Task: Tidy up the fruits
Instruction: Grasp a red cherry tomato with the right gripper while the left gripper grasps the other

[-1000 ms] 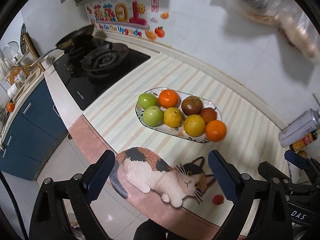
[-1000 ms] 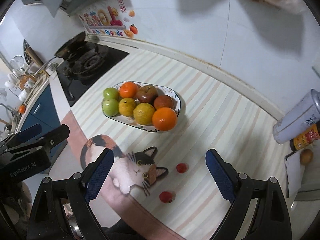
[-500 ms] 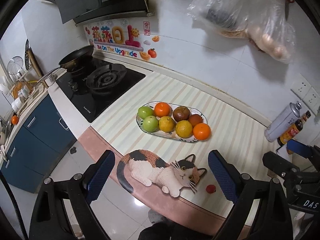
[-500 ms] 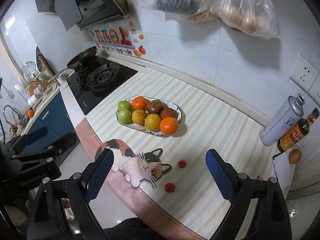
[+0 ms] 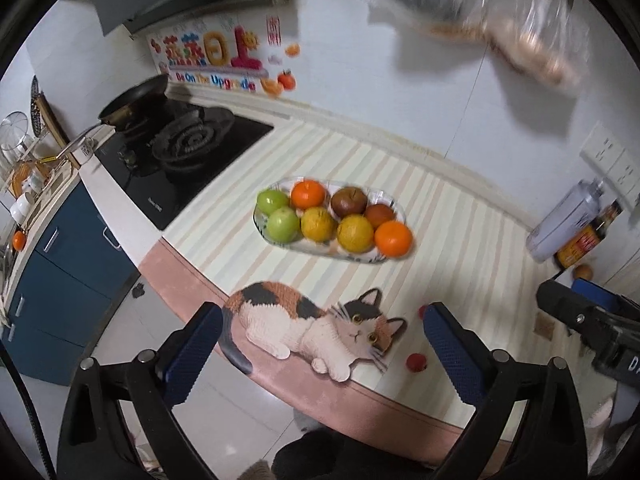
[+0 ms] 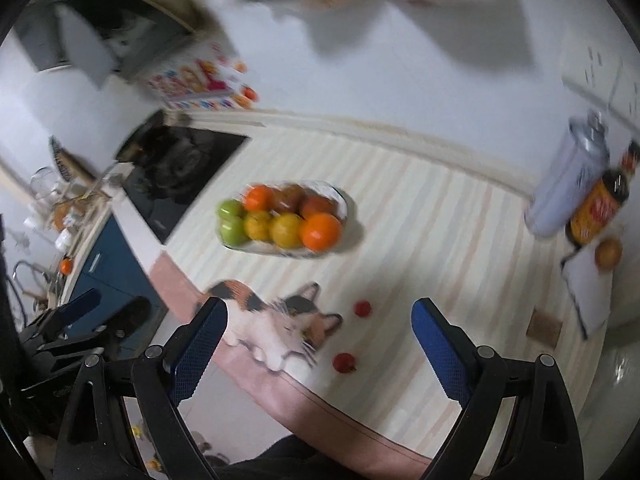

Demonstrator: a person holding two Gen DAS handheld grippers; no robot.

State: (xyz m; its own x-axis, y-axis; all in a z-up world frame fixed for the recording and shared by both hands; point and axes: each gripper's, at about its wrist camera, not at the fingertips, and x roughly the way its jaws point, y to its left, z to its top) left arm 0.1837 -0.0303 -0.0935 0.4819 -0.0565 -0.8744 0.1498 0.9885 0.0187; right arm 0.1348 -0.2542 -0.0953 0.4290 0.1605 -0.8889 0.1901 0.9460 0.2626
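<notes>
The oval fruit plate (image 5: 394, 210) sits in the middle of the striped counter mat (image 5: 460, 216) and serves as the landmark here: it is packed with eight pieces, two green apples (image 5: 283, 222) at the end nearest the stove (image 5: 188, 148), yellow citrus along the near side, brownish fruit along the far side, and a bright orange (image 5: 393, 239) at the end farthest from the stove, which bulges out past the rim. Judging from this, most of the sorting looks done. What seems left are two small red fruits (image 6: 345, 362) lying loose on the mat, well short of the plate on the person's side, just beside the cat-shaped patch (image 5: 312, 328), and perhaps a brownish round fruit (image 6: 608, 253) far off to the plate's right, next to a sauce bottle (image 6: 600, 208) and a grey can (image 6: 564, 188); whether that one belongs to the task cannot be told. The left gripper (image 5: 322, 344) hangs above the counter edge on the near side of the plate, its jaws having just been opening to their widest, with nothing between them. The right gripper (image 6: 318, 334) is also spread wide and empty, its view blurred, and the two red fruits lie in the span between its fingers, though clearly below and apart from them. Neither tool touches any fruit. The plate has little free room, so placing the small red fruits would likely mean tucking them into gaps between the larger pieces.
</notes>
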